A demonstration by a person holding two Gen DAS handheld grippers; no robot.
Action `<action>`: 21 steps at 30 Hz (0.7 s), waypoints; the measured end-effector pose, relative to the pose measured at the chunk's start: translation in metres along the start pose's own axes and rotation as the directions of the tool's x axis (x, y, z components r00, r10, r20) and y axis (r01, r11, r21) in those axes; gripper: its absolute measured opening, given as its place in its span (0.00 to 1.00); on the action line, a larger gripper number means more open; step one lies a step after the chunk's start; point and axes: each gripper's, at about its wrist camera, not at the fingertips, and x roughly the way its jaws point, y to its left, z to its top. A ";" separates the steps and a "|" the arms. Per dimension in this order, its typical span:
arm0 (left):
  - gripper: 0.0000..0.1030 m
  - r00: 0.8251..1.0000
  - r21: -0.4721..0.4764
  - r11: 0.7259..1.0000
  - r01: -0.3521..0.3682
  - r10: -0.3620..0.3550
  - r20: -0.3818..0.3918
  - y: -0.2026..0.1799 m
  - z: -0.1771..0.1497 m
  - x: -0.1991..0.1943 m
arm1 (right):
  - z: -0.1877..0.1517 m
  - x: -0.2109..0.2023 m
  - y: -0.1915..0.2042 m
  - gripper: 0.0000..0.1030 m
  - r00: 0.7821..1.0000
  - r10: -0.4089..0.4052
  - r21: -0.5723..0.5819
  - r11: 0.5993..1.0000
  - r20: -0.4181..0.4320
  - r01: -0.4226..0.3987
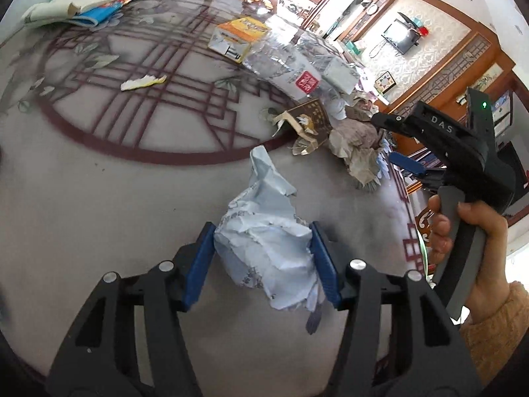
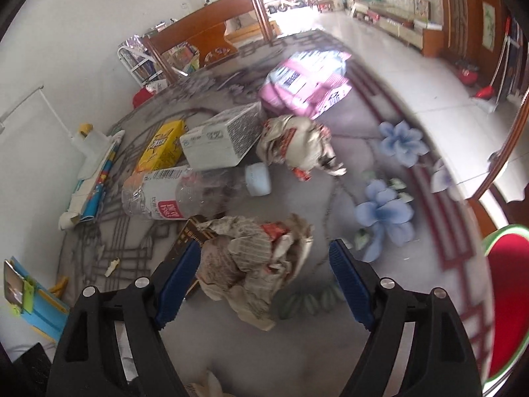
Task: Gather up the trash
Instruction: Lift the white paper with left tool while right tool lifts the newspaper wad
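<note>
Nearest in the left wrist view, the left gripper [image 1: 261, 261] has its blue fingers [image 1: 198, 264] pressed on both sides of a crumpled pale-blue paper wad [image 1: 264, 248], which bulges between them and tapers to a torn tip at twelve o'clock. Under it lies the grey carpet [image 1: 99, 215] with its dark red lattice ring. At three o'clock a hand [image 1: 479, 241] in a knitted sleeve holds the right gripper [image 1: 406, 165], pointed at a heap of crumpled newsprint [image 1: 357, 145] at two o'clock. Beyond it, toward one o'clock, lie a brown carton [image 1: 310, 115], a crushed clear plastic bottle [image 1: 284, 63] with a red label, a white box [image 1: 340, 72] and a yellow box [image 1: 238, 33]. A torn paper scrap [image 1: 142, 81] sits apart at eleven o'clock.

In the right wrist view the right gripper [image 2: 264, 281] has its fingers spread wide; the crumpled newsprint [image 2: 251, 261] sits between them, close against the left finger and clear of the right, so nothing is gripped. The brown carton [image 2: 188, 235] crowds the left finger at ten o'clock. Farther off lie the plastic bottle [image 2: 172, 195], a second paper ball [image 2: 297, 142] at twelve, the white box [image 2: 224, 139], the yellow box [image 2: 162, 145], then a pink package [image 2: 307, 82]. Blue carpet flowers [image 2: 383, 211] lie at two o'clock.
</note>
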 end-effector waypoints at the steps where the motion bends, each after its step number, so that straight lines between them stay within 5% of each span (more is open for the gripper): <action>1: 0.53 1.000 -0.001 1.000 0.001 -0.001 -0.001 0.000 0.000 0.000 | 0.000 0.003 -0.001 0.75 1.000 0.020 0.012 1.000 -0.011 -0.020; 6: 0.54 1.000 0.024 1.000 0.007 -0.007 -0.002 -0.006 -0.002 0.000 | 0.002 0.010 -0.005 0.75 0.997 0.080 0.075 0.994 -0.025 -0.078; 15: 0.54 1.000 0.024 1.000 -0.003 0.003 -0.003 -0.004 -0.002 0.001 | 0.001 0.019 0.003 0.75 0.997 0.058 0.042 0.998 -0.052 -0.056; 21: 0.54 1.000 0.019 1.000 0.002 -0.002 -0.005 -0.004 -0.002 0.001 | -0.002 0.018 0.006 0.53 0.997 0.057 0.015 0.998 -0.059 -0.056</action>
